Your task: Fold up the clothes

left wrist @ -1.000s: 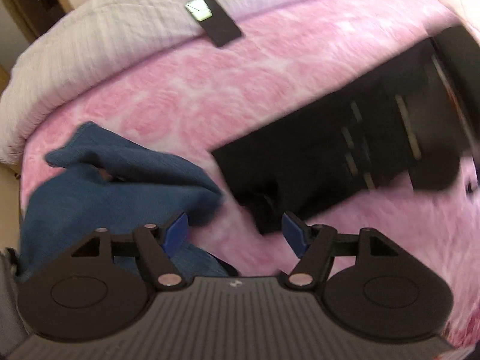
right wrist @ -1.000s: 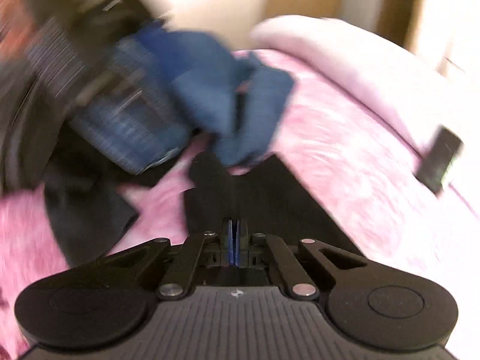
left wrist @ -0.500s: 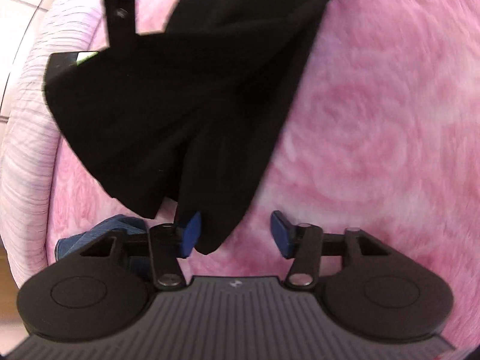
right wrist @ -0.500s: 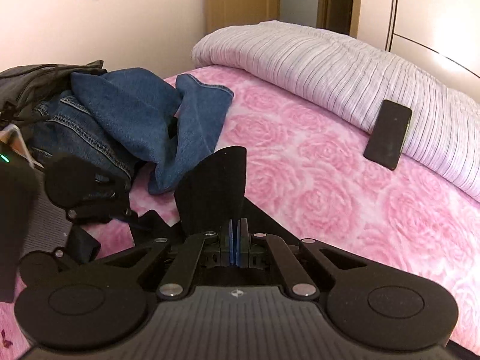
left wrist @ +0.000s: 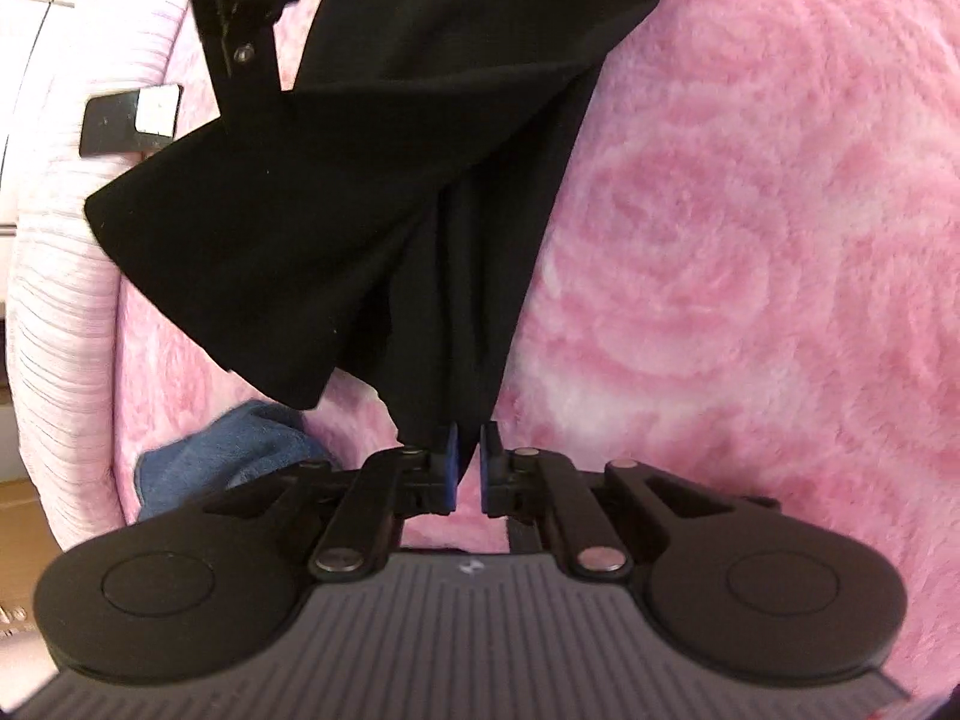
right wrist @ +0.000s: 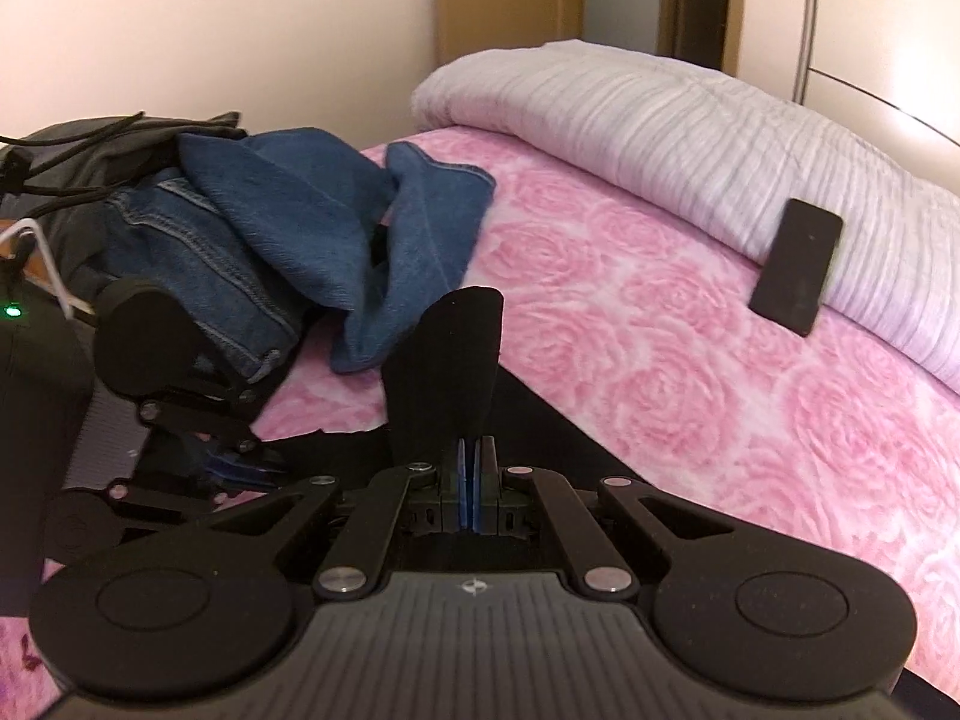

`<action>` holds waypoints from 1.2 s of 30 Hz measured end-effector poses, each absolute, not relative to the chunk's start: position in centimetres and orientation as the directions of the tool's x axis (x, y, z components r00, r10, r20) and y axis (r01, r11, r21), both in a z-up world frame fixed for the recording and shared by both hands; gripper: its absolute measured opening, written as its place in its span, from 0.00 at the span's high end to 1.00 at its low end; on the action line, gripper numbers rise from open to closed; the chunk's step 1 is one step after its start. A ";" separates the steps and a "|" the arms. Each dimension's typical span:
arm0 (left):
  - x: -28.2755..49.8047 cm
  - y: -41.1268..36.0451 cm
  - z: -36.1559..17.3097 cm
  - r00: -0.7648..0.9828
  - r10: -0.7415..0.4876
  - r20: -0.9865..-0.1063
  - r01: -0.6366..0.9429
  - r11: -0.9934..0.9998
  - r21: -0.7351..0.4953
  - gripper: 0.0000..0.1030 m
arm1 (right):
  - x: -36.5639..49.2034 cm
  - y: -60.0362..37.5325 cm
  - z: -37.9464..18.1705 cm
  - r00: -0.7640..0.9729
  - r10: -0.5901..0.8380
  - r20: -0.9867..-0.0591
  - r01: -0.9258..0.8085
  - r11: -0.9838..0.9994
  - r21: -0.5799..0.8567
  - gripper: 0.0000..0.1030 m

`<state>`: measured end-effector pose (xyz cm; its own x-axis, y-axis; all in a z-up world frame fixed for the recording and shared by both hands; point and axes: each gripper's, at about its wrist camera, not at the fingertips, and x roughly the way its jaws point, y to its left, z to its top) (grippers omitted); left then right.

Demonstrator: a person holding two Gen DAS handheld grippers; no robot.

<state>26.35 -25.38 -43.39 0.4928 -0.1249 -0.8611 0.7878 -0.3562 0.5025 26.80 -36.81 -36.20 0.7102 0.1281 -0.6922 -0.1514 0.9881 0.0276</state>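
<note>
A black garment (left wrist: 420, 138) hangs stretched above the pink rose-patterned bedspread (left wrist: 750, 252). My left gripper (left wrist: 467, 450) is nearly closed on its lower corner, a narrow gap showing between the blue pads. My right gripper (right wrist: 469, 474) is shut on another edge of the black garment (right wrist: 447, 372), a flap of which stands up above the fingers. The left gripper shows in the right wrist view (right wrist: 198, 438), low at the left. The right gripper shows at the top of the left wrist view (left wrist: 246, 30).
A pile of blue jeans and blue cloth (right wrist: 288, 222) lies at the bed's left, on a dark bag with cords (right wrist: 78, 150). A black phone (right wrist: 795, 267) rests against the white striped duvet (right wrist: 690, 120). A door and wardrobe stand behind.
My left gripper's jaws have closed from wide open onto the black garment's corner. The garment was lifted off the bed and is held between both grippers. The right gripper stayed shut.
</note>
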 end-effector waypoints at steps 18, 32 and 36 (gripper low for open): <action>25.5 -23.9 -35.6 0.326 -0.076 -0.942 0.933 0.186 0.308 0.48 | 25.4 -33.2 -38.1 0.658 0.161 -0.735 -0.344 0.933 -0.104 0.86; 30.7 -21.4 -38.1 0.299 -0.257 -0.919 0.717 0.696 0.039 0.42 | 23.6 -33.9 -40.4 0.574 0.163 -0.802 -0.496 0.849 -0.182 0.53; 31.7 -20.9 -38.3 0.310 -0.262 -0.914 0.669 0.743 0.014 0.41 | 21.5 -31.7 -43.3 0.548 0.106 -0.830 -0.593 0.749 -0.296 0.47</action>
